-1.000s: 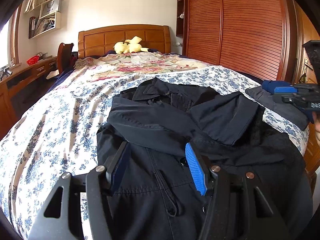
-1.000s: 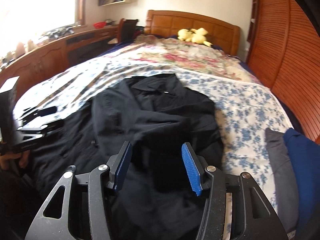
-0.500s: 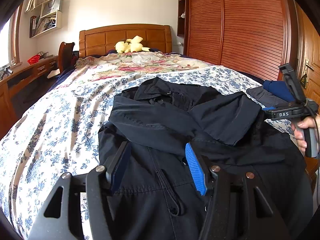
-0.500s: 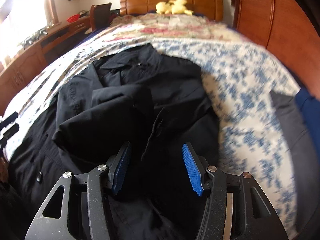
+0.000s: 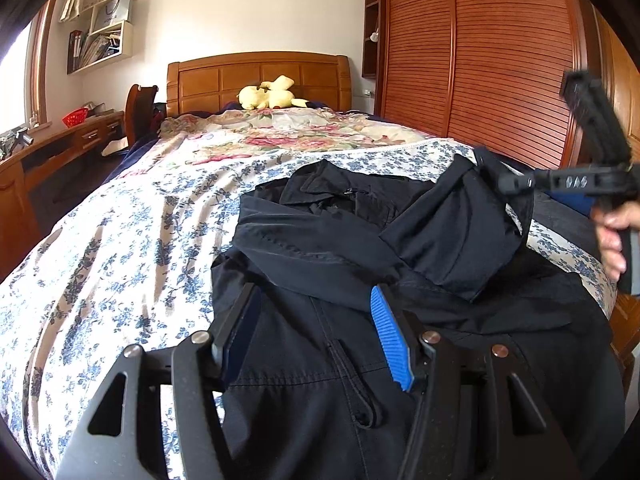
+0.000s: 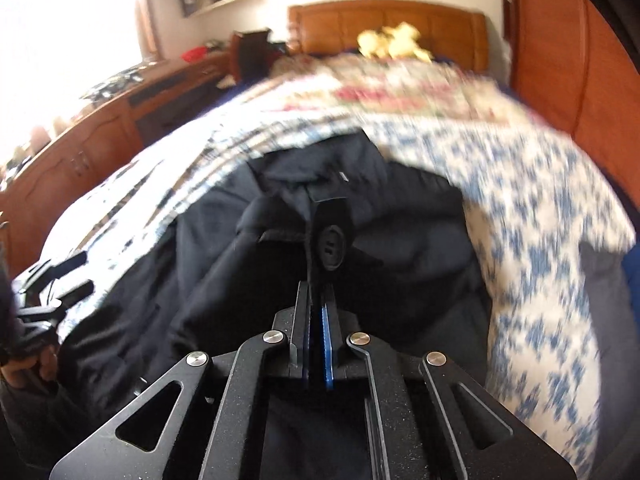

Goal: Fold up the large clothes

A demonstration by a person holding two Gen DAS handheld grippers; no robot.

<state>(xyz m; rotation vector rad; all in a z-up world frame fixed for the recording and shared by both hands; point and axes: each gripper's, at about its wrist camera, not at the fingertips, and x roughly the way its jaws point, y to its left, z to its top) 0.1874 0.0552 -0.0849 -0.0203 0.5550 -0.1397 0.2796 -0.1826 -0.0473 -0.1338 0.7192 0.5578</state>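
Observation:
A large black jacket lies spread on the flowered bedspread, its collar toward the headboard and both sleeves folded across the chest. My left gripper is open and empty just above the jacket's lower front. My right gripper is shut on the cuff of the jacket's sleeve, a tab with a black button, and holds it lifted. In the left wrist view the right gripper holds that sleeve up at the jacket's right side.
A wooden headboard with a yellow plush toy stands at the far end. A slatted wardrobe runs along the right. A desk and chair are on the left. Folded grey and blue clothes lie at the bed's right edge.
My right gripper has closed on the sleeve cuff and lifted it up and to the right. The left gripper has stayed open over the jacket's lower front.

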